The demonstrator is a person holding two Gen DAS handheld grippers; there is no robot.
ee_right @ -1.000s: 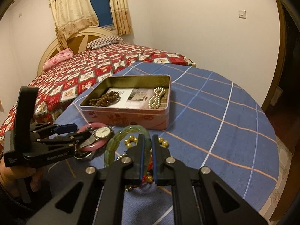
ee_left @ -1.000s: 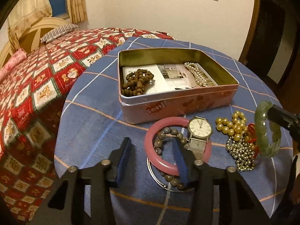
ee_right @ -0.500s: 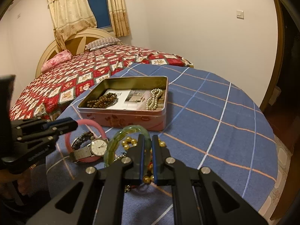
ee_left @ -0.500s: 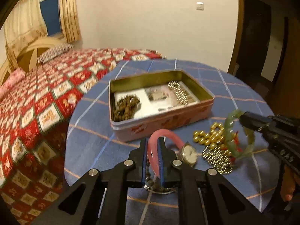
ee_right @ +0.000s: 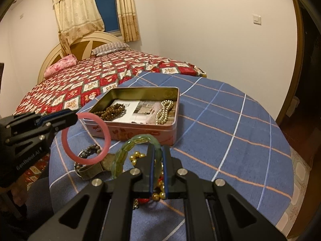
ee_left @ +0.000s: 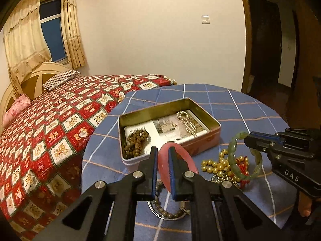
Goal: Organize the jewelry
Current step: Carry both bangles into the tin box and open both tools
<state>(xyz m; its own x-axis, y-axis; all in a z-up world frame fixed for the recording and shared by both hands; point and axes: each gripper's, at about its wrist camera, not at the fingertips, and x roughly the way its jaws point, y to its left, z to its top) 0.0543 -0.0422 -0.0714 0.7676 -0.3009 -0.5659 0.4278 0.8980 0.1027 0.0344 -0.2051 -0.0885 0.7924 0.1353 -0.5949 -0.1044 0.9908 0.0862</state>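
My left gripper [ee_left: 162, 154] is shut on a pink bangle [ee_left: 185, 157] and holds it in the air, just in front of the open pink tin [ee_left: 202, 143]. From the right wrist view that pink bangle [ee_right: 67, 146] hangs from the left gripper [ee_right: 75, 117] above the table. My right gripper [ee_right: 157, 150] is shut on a green bangle [ee_right: 122, 154], raised over a heap of gold beads [ee_right: 138, 156]. Brown beads [ee_left: 137, 140] and a pearl strand [ee_left: 187, 121] lie inside the tin.
A watch [ee_right: 94, 168] and a dark bead bracelet [ee_right: 91, 147] lie on the blue checked tablecloth [ee_right: 220, 120] under the pink bangle. A bed with a red patterned cover [ee_left: 50, 130] stands close on the left. A dark doorway [ee_left: 266, 50] is at the right.
My left gripper closed on the pink bangle and lifted it off the table, leaving the watch and bead bracelet behind. The right gripper stayed put with the green bangle.
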